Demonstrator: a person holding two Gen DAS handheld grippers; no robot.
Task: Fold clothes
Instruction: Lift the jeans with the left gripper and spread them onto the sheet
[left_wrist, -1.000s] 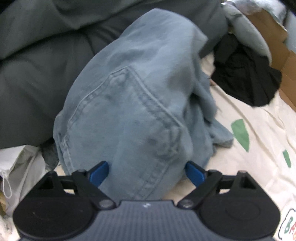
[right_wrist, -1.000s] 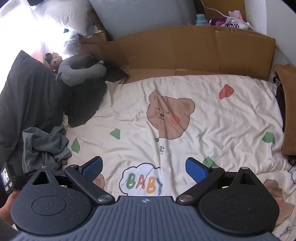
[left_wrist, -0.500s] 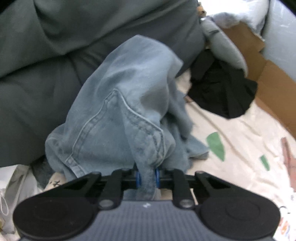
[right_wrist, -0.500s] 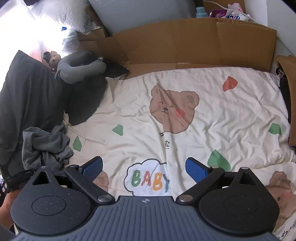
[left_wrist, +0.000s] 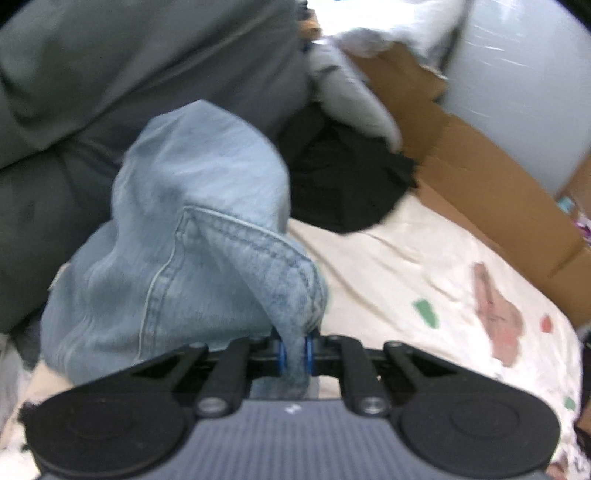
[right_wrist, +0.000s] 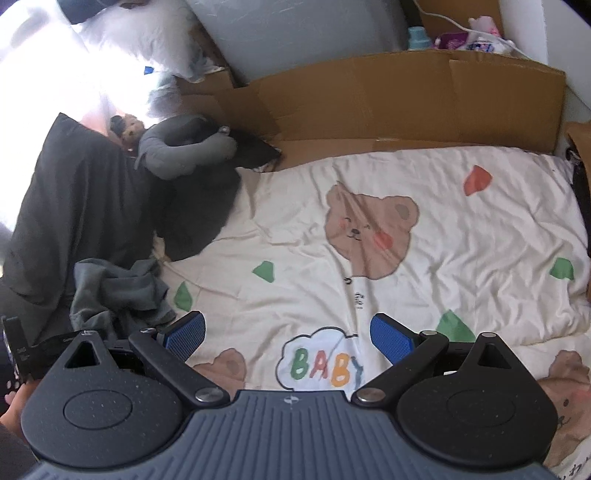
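Our left gripper (left_wrist: 294, 355) has its jaws closing on a fold of the light blue jeans (left_wrist: 192, 254), and the frame shows the denim already pinched tight between the two blue pads (left_wrist: 282, 356), with a strip of fabric hanging down past them toward the camera. The rest of the jeans rise in a crumpled mound just in front of that gripper, a stitched seam running across the near side. They sit at the left edge of the cream bedsheet (left_wrist: 399, 273), against a big dark grey duvet (left_wrist: 92, 92) that fills the upper left. Behind the jeans lies a black garment (left_wrist: 343, 184), and past that a brown cardboard sheet (left_wrist: 491, 177) lines the far side of the bed.

Our right gripper (right_wrist: 287, 332) is spread wide with nothing between its blue pads (right_wrist: 391, 334); it hangs above the printed sheet (right_wrist: 461, 236), over a cloud that reads "BABY" (right_wrist: 321, 365), with a brown bear face (right_wrist: 369, 232) further out. To its left a rumpled grey-green garment (right_wrist: 118, 291) rests at the sheet's edge beside the dark duvet (right_wrist: 74, 206), and a grey neck pillow (right_wrist: 184, 147) lies beyond it. We see the cardboard (right_wrist: 388, 96) standing along the far side here too
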